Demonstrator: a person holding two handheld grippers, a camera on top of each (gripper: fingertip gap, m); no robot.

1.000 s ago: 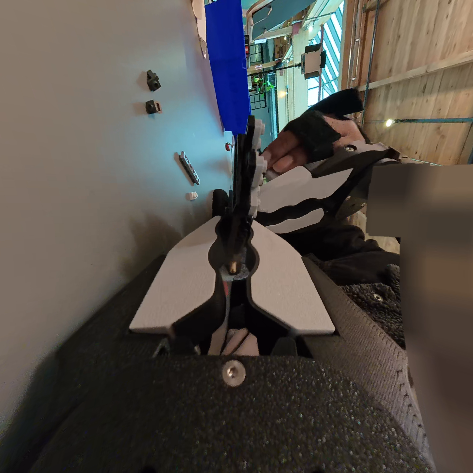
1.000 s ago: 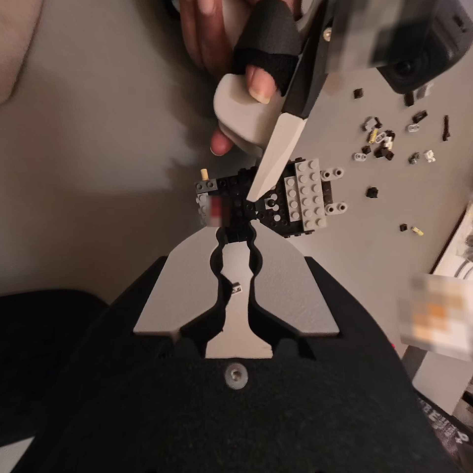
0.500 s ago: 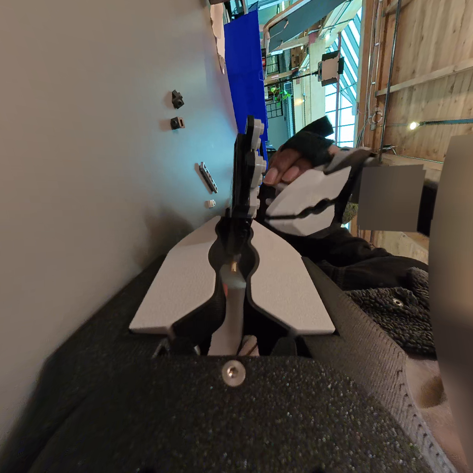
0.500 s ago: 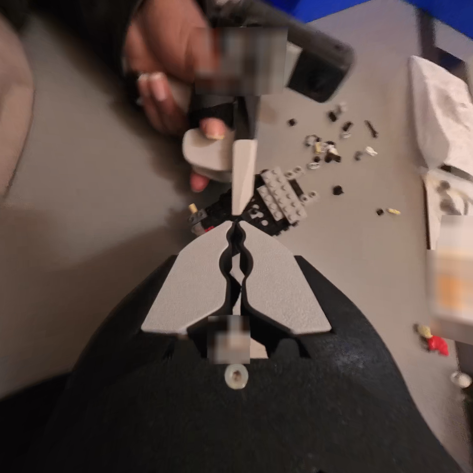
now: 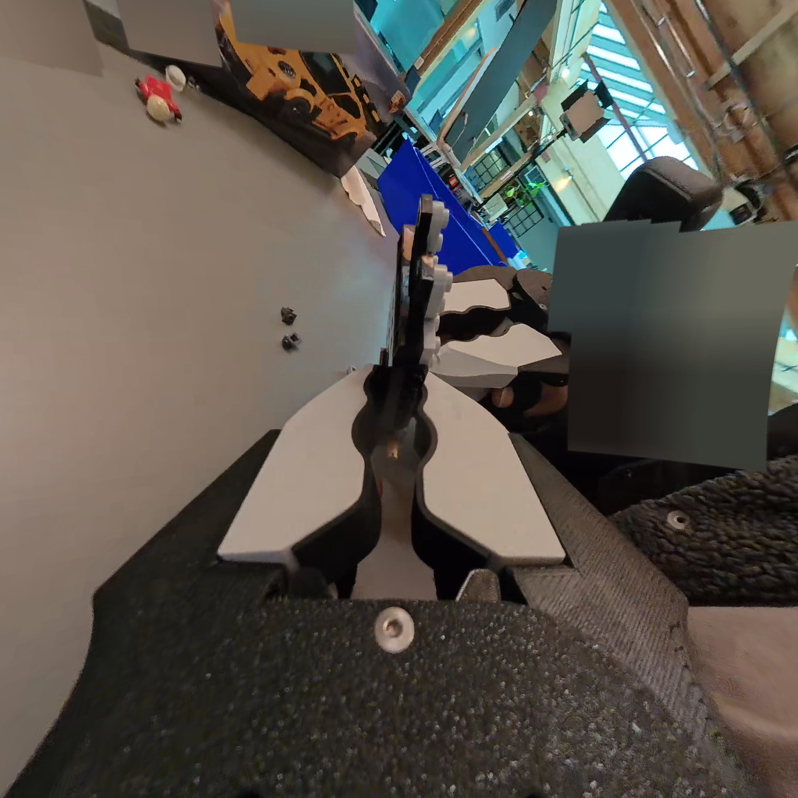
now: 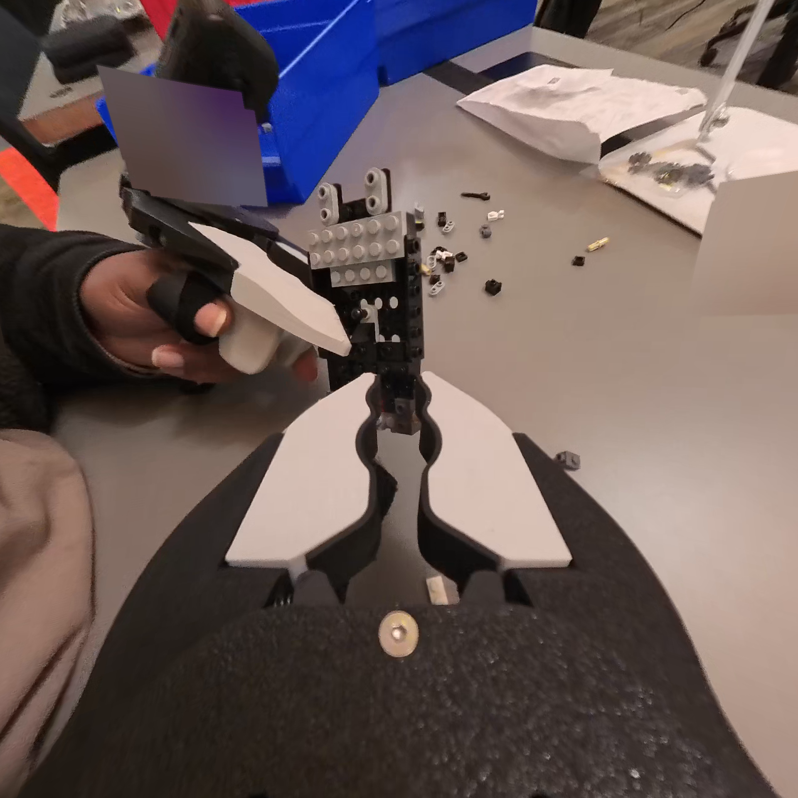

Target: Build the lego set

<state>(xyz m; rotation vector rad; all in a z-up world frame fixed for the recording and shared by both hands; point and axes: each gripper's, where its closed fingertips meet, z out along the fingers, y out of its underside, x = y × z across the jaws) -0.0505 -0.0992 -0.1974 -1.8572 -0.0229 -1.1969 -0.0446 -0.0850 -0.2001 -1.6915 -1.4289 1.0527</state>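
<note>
The lego assembly (image 6: pixel 367 246), black plates topped with grey studded plates, stands upright above the grey table (image 6: pixel 604 388). My right gripper (image 6: pixel 397 384) is shut on its lower end. My left gripper (image 6: pixel 341 345) comes in from the left, held by a hand in a black wrap, and clamps the assembly's left edge. In the left wrist view the assembly (image 5: pixel 416 302) shows edge-on between my left gripper (image 5: pixel 397 375) fingertips, with my right gripper (image 5: pixel 442 328) against its studded side.
Several loose small pieces (image 6: pixel 444 259) lie behind the assembly, and one grey piece (image 6: pixel 568 458) lies by my right finger. Blue bins (image 6: pixel 328 108), a white paper bag (image 6: pixel 561 108) and a box (image 5: pixel 302 90) picturing a yellow vehicle stand at the back. A red and white piece (image 5: pixel 157 97) lies near the box. My left and right fingertips are right by each other. From the right gripper's tips to the grey piece (image 6: pixel 568 458) is close to 10 cm. Seen from the left wrist view (image 5: pixel 286 310) as well.
The assembly has gone from lying flat over the table to standing upright. My right gripper, at its edge before, now grips its lower end. My left gripper kept hold and swung round.
</note>
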